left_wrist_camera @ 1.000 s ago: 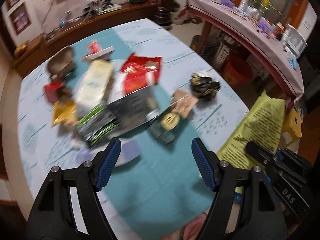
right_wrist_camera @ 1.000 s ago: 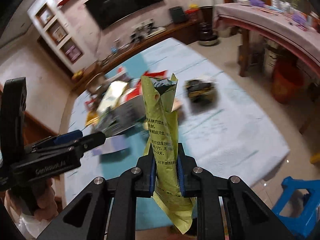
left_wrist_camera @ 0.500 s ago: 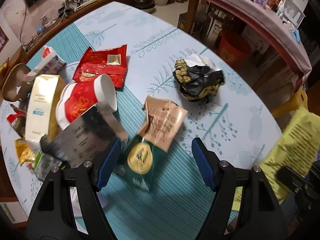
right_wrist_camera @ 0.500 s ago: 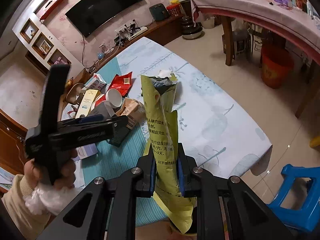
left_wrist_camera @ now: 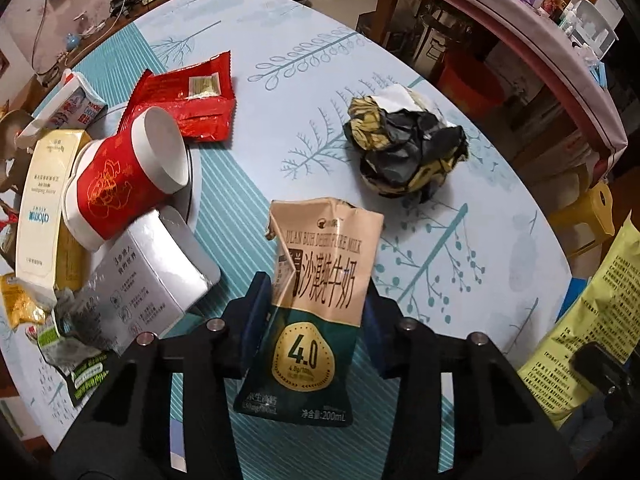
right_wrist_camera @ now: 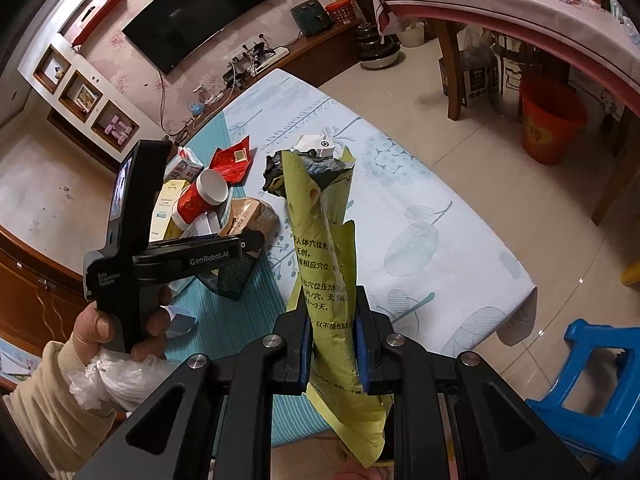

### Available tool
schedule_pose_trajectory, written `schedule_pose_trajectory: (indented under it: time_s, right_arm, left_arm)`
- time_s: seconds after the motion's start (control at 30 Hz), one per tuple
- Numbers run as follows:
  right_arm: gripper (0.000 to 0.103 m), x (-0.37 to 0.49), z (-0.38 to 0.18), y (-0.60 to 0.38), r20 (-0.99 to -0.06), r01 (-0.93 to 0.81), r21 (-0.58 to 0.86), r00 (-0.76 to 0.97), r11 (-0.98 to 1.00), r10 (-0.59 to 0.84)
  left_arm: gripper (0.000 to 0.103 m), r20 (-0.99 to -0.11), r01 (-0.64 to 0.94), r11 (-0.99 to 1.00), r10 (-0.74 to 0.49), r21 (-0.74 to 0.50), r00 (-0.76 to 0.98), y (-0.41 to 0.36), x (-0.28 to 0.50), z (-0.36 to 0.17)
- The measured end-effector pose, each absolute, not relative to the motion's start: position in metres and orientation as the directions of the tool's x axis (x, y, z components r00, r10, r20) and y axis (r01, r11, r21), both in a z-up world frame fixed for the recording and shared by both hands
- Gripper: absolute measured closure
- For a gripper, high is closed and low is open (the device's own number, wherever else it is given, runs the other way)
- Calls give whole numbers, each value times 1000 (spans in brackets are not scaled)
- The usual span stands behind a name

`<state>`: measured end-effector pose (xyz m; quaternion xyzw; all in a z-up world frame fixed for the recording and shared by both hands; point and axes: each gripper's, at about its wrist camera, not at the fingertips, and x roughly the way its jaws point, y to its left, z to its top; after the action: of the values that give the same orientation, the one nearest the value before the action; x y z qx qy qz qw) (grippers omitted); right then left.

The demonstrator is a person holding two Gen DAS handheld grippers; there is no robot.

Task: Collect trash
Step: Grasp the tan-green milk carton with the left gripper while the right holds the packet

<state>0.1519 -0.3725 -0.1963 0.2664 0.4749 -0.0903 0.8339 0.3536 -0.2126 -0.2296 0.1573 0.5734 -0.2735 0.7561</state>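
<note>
A flattened tan and green milk carton (left_wrist_camera: 316,280) lies on the teal striped tablecloth (left_wrist_camera: 224,200). My left gripper (left_wrist_camera: 316,292) points down over it, its jaws closing, and both blue pads (left_wrist_camera: 262,300) touch the carton's sides. In the right wrist view that left gripper (right_wrist_camera: 244,246) shows from the side, held by a hand with a plastic bag bunched under it. My right gripper (right_wrist_camera: 332,320) is shut on a yellow-green paper bag (right_wrist_camera: 324,240), held upright with its torn mouth open. The same bag (left_wrist_camera: 592,320) shows at the right edge of the left wrist view.
A red paper cup (left_wrist_camera: 128,176) lies on a white box (left_wrist_camera: 152,276) left of the carton, with a red wrapper (left_wrist_camera: 188,100) behind it. A crumpled black and yellow wrapper (left_wrist_camera: 408,148) sits far right. Cream box (left_wrist_camera: 44,204) at left; blue stool (right_wrist_camera: 596,392) and red bucket (right_wrist_camera: 552,120) on the floor.
My left gripper dropped toward the table onto the milk carton and its jaws narrowed from wide open to touching its sides. The right gripper kept the yellow-green bag and shifted slightly.
</note>
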Motion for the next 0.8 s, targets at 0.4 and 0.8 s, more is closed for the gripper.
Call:
schedule_pose_trajectory:
  time_s: [0.4,0.8]
  right_arm:
    - [86,141,-168,-354,-824,333,377,547,864,149]
    - [86,91,-102,-333,-772,109,439,554,892,312]
  left_arm:
    - [66,-931,537,836,-278,-114,236,-189,305,-170]
    - [66,-881,384,917,-264,-104,392,-150,204,-78]
